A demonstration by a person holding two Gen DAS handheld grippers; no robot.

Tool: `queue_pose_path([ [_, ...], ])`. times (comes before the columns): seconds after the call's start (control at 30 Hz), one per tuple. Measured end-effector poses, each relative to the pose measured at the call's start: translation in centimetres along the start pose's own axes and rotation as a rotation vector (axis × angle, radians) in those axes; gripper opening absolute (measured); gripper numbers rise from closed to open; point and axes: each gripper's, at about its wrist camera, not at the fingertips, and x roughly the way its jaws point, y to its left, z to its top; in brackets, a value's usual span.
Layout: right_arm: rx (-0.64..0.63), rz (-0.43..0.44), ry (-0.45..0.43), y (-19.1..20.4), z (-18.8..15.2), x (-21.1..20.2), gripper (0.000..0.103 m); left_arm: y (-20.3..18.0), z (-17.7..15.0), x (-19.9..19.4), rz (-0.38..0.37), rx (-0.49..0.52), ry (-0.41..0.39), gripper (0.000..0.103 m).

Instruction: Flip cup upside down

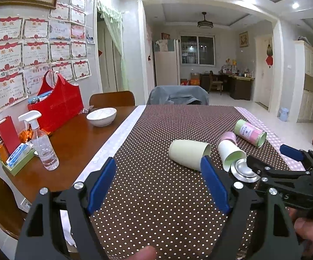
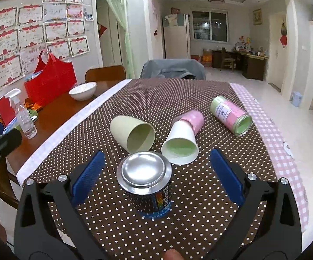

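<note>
A can-shaped cup [image 2: 147, 182] with a shiny metal base up stands upside down on the dotted cloth, between the wide-open fingers of my right gripper [image 2: 156, 164], not touched. It also shows in the left wrist view [image 1: 244, 171]. A cream cup [image 2: 132, 133] [image 1: 189, 153], a white paper cup [image 2: 181, 142] [image 1: 230, 152] with a pink cup [image 2: 192, 118] behind it, and a pink-green cup [image 2: 231, 114] [image 1: 250, 132] lie on their sides. My left gripper [image 1: 158, 166] is open and empty, left of the cream cup.
A brown dotted tablecloth [image 1: 156, 195] covers the wooden table [image 1: 74, 147]. At the left stand a white bowl [image 1: 102, 116], a spray bottle [image 1: 42, 145], a red bag [image 1: 57, 106] and a tissue box [image 1: 19, 153]. A chair with grey cloth [image 1: 178, 95] stands behind the table.
</note>
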Motion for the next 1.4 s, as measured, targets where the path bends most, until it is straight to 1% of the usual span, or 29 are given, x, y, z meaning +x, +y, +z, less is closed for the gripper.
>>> queue_pose_path([
  [0.33,0.029,-0.018,-0.068,-0.4,1.3,-5.0,0.097,-0.7,0.5,-1.8,0.0,0.015,-0.042,0.079],
  [0.47,0.041,-0.024,-0.094,-0.5,1.1,-7.1,0.097,-1.1,0.5,-2.8,-0.008,0.012,-0.05,0.079],
  [0.6,0.049,-0.051,-0.143,-0.7,1.0,-9.4,0.097,-1.6,0.6,-4.2,0.0,0.014,-0.084,0.08],
  [0.8,0.057,-0.08,-0.199,-0.7,0.4,-12.1,0.097,-2.4,1.0,-6.1,0.003,0.024,-0.111,0.08],
  [1.07,0.064,-0.102,-0.231,-0.2,-0.8,-14.2,0.097,-3.0,0.8,-8.7,-0.02,0.026,-0.137,0.08],
  [1.4,0.082,-0.096,-0.221,-0.5,-1.3,-14.7,0.097,-2.8,0.6,-9.4,-0.024,0.012,-0.135,0.08],
])
